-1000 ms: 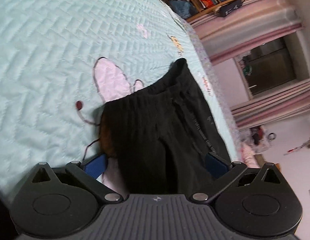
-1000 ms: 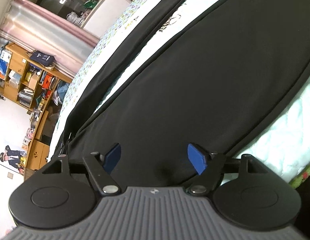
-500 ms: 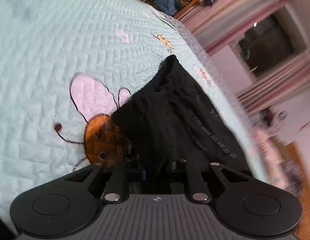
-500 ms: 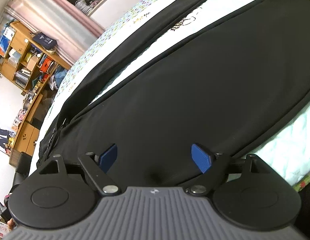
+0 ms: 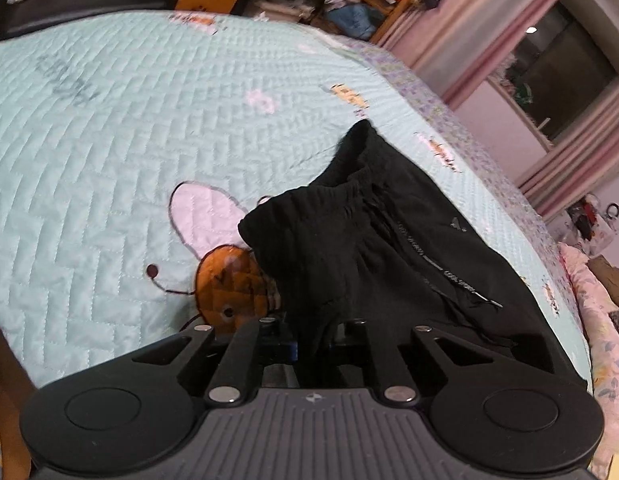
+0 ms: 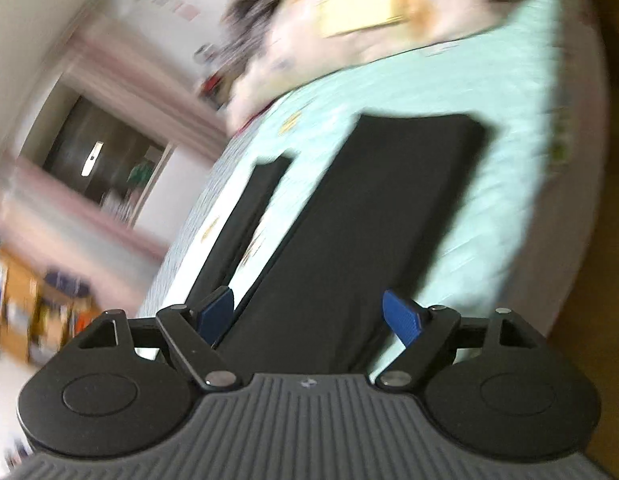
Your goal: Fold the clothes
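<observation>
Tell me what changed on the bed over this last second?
The left gripper closed on the black trousers near the waistband and bunched the cloth up, uncovering the bee picture on the quilt. The right gripper swung fast, blurring its view, and now looks along the legs. It stayed open, holding nothing.

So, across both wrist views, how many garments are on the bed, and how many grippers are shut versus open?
Black trousers: 1, lying on the quilted bedspread
Grippers shut on fabric: 1, the left gripper
Grippers open: 1, the right gripper
Total: 3
</observation>
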